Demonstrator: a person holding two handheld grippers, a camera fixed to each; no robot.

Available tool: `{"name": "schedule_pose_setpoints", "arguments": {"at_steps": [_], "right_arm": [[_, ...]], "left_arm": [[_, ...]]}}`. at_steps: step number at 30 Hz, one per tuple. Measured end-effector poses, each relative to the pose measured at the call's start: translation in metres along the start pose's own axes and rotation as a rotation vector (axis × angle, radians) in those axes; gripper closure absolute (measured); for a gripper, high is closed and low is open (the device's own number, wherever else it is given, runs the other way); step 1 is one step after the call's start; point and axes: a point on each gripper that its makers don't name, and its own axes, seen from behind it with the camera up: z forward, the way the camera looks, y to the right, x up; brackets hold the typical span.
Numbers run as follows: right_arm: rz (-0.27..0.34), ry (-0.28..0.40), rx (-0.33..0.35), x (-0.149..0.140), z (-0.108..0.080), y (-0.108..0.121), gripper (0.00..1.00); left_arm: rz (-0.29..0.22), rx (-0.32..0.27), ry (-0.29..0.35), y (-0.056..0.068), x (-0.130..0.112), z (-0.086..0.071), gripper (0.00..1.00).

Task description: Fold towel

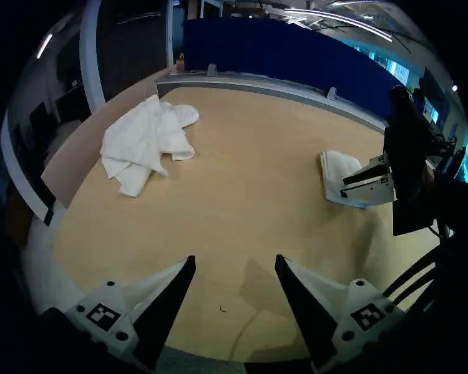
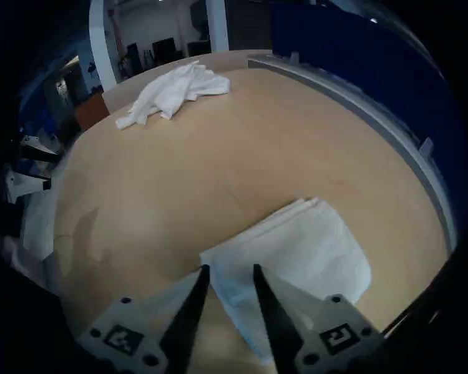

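Note:
A crumpled white towel [image 1: 148,140] lies at the far left of the round wooden table [image 1: 246,187]. A folded white towel [image 1: 335,171] rests at the right side. My left gripper [image 1: 234,258] hovers open over bare wood near the front edge, holding nothing. In the right gripper view the folded towel [image 2: 299,249] lies flat just ahead, and my right gripper [image 2: 229,268] hangs over its near corner with the jaws narrowly apart, the cloth not visibly pinched. The crumpled towel [image 2: 171,92] sits at the far side there. The right gripper [image 1: 366,182] also appears at the folded towel's edge.
A blue partition [image 1: 284,53] with a grey rail runs along the table's back edge. A person's dark sleeve [image 1: 409,156] holds the right gripper. The left gripper [image 2: 28,167] shows at the table's left rim. Desks and monitors stand beyond.

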Motion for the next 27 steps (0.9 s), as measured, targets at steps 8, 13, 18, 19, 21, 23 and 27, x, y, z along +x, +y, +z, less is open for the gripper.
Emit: {"name": "schedule_pose_setpoints", "arguments": {"at_steps": [8,13,18,19,21,23,27], "right_arm": [[0.024,0.053,-0.077,-0.003,-0.018,0.012,0.0],[0.061,0.065,-0.114,-0.013,-0.028,0.021,0.0],[0.104,0.066,-0.144,-0.026,-0.037,0.029,0.0],[0.11,0.064,-0.149,-0.029,-0.039,0.031,0.0],[0.122,0.059,-0.161,-0.035,-0.042,0.034,0.0],[0.13,0.054,-0.171,-0.042,-0.045,0.037,0.0],[0.152,0.036,-0.195,-0.056,-0.049,0.042,0.0]], "left_arm": [[0.013,-0.007,0.002,0.003,0.006,0.004,0.06],[0.018,-0.014,0.002,0.006,0.009,0.006,0.06],[0.027,-0.023,0.003,0.011,0.01,0.008,0.06],[0.029,-0.025,0.003,0.011,0.011,0.008,0.06],[0.033,-0.028,0.003,0.013,0.011,0.009,0.06],[0.036,-0.031,0.003,0.015,0.012,0.01,0.06],[0.041,-0.039,0.003,0.019,0.014,0.011,0.06]]}}
